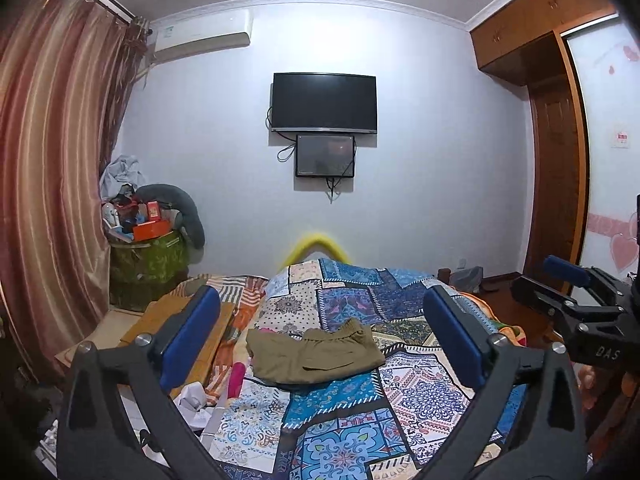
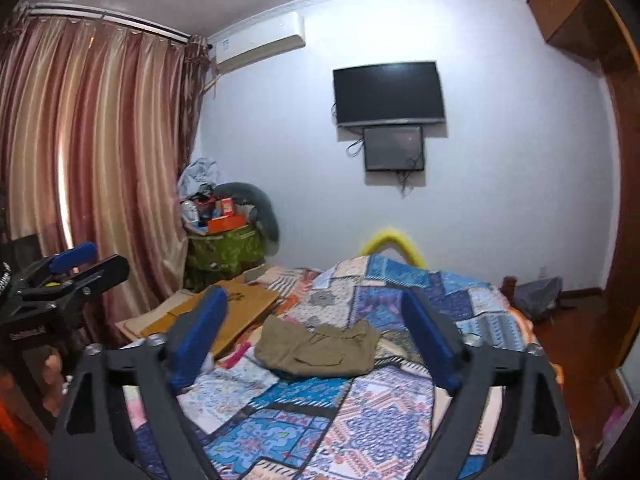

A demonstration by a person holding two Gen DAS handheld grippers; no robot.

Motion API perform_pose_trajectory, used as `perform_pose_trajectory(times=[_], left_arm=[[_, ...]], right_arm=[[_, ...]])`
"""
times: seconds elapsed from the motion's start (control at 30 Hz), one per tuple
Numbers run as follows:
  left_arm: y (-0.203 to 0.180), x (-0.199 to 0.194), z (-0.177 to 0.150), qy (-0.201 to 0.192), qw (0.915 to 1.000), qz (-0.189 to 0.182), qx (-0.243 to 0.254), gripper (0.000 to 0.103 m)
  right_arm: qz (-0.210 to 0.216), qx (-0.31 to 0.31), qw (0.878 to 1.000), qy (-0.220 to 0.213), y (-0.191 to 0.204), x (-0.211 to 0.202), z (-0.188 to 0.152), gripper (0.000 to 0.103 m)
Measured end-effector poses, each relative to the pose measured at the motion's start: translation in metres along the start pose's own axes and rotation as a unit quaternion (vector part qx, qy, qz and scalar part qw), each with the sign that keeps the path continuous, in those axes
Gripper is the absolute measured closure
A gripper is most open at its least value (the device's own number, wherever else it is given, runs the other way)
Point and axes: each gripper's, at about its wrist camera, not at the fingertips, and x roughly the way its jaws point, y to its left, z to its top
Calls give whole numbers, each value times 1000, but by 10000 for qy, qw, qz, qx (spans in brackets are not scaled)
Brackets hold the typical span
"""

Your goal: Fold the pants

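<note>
Olive-brown pants [image 1: 316, 356] lie folded in a compact bundle on the patchwork bedspread [image 1: 420, 396], elastic waistband facing the far wall. They also show in the right wrist view [image 2: 320, 346]. My left gripper [image 1: 320, 312] is open and empty, held above the bed short of the pants. My right gripper [image 2: 316, 316] is open and empty too, at a similar height. Each gripper shows at the side of the other's view: the right one [image 1: 576, 280], the left one [image 2: 72, 260].
Flat cardboard pieces [image 2: 236, 308] lie on the bed's left side. A green bin [image 1: 150, 264] heaped with clutter stands in the left corner by the curtain [image 1: 52, 160]. A TV [image 1: 324, 102] hangs on the far wall. A wooden wardrobe [image 1: 556, 160] stands on the right.
</note>
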Motion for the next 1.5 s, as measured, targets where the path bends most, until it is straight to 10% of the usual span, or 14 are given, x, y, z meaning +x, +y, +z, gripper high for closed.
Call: perform_pose_trajectory(times=[1.5], left_arm=[[-3, 6, -6, 114, 9998, -155, 8, 0]], right_arm=[[-130, 14, 9999, 13, 2, -17, -3, 1]])
